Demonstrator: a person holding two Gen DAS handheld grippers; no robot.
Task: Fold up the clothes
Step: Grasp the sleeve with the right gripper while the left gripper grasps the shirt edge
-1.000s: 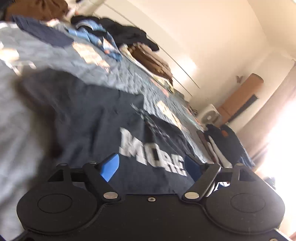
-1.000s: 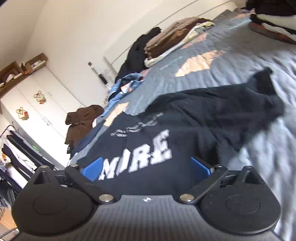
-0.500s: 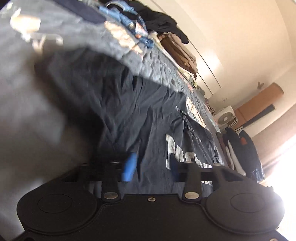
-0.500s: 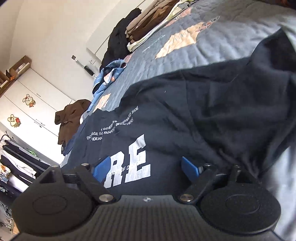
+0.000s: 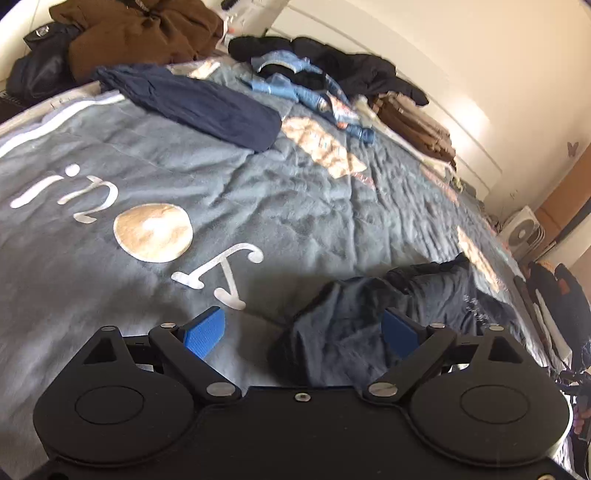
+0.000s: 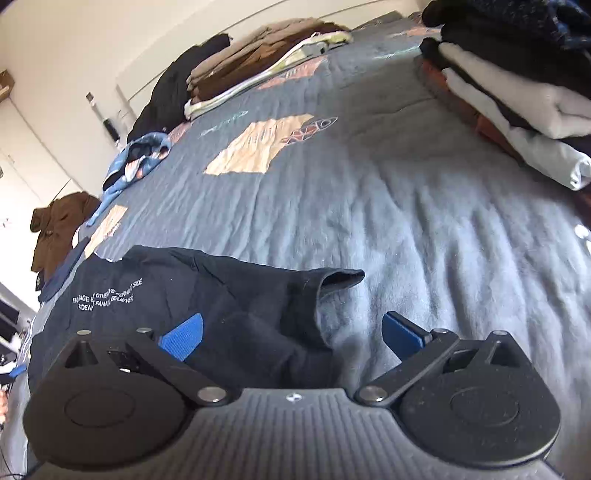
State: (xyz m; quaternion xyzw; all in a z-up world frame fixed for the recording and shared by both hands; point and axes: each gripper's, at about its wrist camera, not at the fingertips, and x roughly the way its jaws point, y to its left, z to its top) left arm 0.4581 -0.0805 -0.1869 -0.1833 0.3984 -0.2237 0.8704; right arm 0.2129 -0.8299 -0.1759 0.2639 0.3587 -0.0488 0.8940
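In the left wrist view, the left gripper (image 5: 302, 326) points down at the bed (image 5: 314, 206), and its blue jaws are opening wide with nothing pressed between them. The dark T-shirt (image 5: 354, 325) lies just in front, more toward the right jaw, and one bunched sleeve end sits between the jaws. The shirt stretches away to the right along the bed edge. Farther off lie a navy garment (image 5: 207, 107), a blue patterned cloth (image 5: 314, 92) and a brown pile (image 5: 140, 33); none blocks the way.

In the right wrist view, the right gripper (image 6: 291, 332) is also opening wide and grips nothing. The T-shirt (image 6: 192, 295) lies in front and to the left, its other sleeve (image 6: 340, 277) pointing right between the jaws. Each gripper seems near one sleeve, though the fold underneath is hard to see. A stack of folded clothes (image 6: 517, 92) stands well apart on the right.
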